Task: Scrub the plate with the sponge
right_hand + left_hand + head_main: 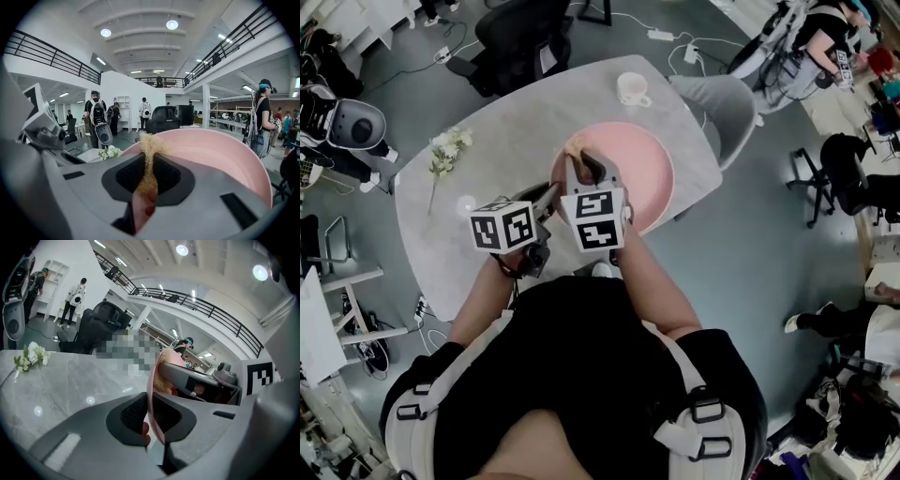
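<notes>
A round pink plate (628, 173) is at the near right part of the grey table (497, 141). My left gripper (554, 194) is shut on the plate's left rim (150, 390), which shows edge-on between its jaws. My right gripper (584, 161) is shut on a tan fibrous sponge (574, 146) over the plate's far left part. In the right gripper view the sponge (148, 154) sticks up between the jaws, with the plate's pink inside (211, 150) right behind it. The left gripper view shows the right gripper's finger (187, 378) and the sponge (164, 376) against the plate.
A white cup (631, 89) stands at the table's far edge. White flowers (446, 150) lie at the left. A grey chair (727, 108) is at the table's right, a black office chair (520, 37) beyond it. People stand farther off in the room.
</notes>
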The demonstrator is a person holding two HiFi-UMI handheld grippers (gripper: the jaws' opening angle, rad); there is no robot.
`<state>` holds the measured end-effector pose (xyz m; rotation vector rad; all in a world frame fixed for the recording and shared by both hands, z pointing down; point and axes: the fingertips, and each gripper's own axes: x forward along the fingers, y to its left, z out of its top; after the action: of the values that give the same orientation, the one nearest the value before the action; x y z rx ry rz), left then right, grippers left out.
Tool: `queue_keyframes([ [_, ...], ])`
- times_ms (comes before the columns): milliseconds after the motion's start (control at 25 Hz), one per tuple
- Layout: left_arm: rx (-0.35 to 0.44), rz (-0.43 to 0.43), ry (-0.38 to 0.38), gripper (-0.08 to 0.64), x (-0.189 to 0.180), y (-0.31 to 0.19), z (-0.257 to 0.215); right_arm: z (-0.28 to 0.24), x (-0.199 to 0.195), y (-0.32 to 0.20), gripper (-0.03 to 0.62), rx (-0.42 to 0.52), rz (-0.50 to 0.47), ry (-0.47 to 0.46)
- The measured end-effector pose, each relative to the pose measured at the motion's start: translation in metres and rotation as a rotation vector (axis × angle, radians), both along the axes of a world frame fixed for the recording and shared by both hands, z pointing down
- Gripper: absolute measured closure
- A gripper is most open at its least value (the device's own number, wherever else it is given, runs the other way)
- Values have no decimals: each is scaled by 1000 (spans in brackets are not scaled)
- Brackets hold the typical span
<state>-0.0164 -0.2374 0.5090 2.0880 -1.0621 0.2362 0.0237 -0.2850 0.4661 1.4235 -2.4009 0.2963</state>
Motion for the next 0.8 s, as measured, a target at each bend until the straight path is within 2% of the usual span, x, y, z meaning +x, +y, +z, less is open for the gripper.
queue_keyframes([
  [320,18,12,-22,525,-4,-6,-5,-5,42,-30,540,18,115,20],
  [800,40,-55,14,525,-32,-17,-19,-1,91,-41,540,7,232,84],
])
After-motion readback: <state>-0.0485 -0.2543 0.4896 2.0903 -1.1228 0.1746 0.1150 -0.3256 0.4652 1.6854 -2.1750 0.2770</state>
